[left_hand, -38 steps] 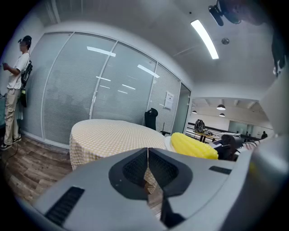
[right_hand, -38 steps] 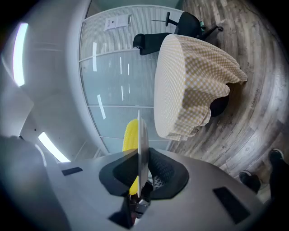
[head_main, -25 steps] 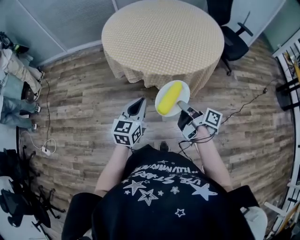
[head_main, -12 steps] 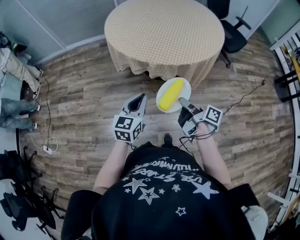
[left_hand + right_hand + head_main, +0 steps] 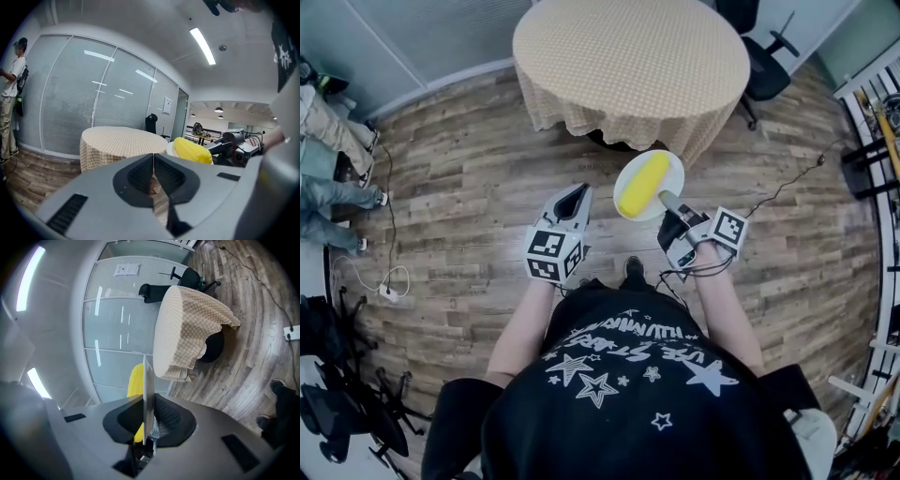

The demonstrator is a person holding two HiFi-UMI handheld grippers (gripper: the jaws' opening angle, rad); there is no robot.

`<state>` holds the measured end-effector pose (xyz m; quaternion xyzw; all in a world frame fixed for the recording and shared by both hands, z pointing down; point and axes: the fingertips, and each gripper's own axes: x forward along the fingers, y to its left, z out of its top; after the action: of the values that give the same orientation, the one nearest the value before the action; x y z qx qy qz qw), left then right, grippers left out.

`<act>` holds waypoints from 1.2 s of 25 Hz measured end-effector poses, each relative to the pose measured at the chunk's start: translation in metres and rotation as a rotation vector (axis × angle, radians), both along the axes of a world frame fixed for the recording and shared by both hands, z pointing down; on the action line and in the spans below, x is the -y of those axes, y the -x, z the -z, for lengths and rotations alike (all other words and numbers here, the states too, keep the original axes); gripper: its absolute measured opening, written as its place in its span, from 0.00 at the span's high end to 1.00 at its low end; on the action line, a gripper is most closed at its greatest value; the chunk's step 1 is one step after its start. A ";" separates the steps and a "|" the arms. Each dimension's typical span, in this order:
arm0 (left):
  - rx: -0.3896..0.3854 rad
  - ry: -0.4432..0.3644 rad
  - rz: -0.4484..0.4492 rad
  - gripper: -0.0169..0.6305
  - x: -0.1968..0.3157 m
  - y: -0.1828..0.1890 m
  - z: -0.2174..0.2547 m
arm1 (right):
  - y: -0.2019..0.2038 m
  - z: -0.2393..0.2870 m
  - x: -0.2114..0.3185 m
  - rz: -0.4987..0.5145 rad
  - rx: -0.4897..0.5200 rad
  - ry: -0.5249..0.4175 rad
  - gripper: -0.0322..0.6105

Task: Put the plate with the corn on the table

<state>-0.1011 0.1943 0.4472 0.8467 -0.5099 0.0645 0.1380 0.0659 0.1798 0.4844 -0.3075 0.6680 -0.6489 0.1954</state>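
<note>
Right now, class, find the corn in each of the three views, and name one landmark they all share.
Head view: corn centre-right, on the plate.
Left gripper view: corn right of centre, right of the table.
Right gripper view: corn lower centre, left of the edge-on plate.
Shared landmark: the round clothed table.

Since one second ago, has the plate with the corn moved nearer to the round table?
No. In the head view the plate still sits at the table's near edge, not over its top.
</note>
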 end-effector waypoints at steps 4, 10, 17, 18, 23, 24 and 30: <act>-0.004 0.001 -0.004 0.95 -0.010 0.022 -0.001 | 0.015 0.006 -0.008 -0.011 -0.008 -0.014 0.87; 0.001 -0.015 -0.047 0.95 -0.016 0.036 0.002 | 0.025 0.010 -0.016 -0.040 -0.004 -0.015 0.87; 0.004 0.000 -0.039 0.95 -0.013 0.040 0.001 | 0.021 0.007 -0.010 -0.064 0.011 -0.008 0.87; 0.005 0.001 -0.035 0.95 -0.011 0.039 -0.001 | 0.019 0.005 -0.006 -0.064 0.013 -0.007 0.87; 0.022 -0.004 0.000 0.95 -0.003 0.036 -0.001 | 0.012 -0.002 0.014 -0.041 0.022 -0.010 0.87; 0.024 -0.003 0.009 0.95 0.004 0.035 0.000 | 0.010 -0.001 0.025 -0.037 0.025 -0.012 0.87; 0.054 0.012 0.049 0.95 0.051 0.028 0.003 | -0.002 0.001 0.091 -0.014 0.047 -0.020 0.87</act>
<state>-0.1295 0.1433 0.4446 0.8310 -0.5338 0.0869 0.1306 0.0675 0.0885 0.4832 -0.2945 0.6676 -0.6479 0.2187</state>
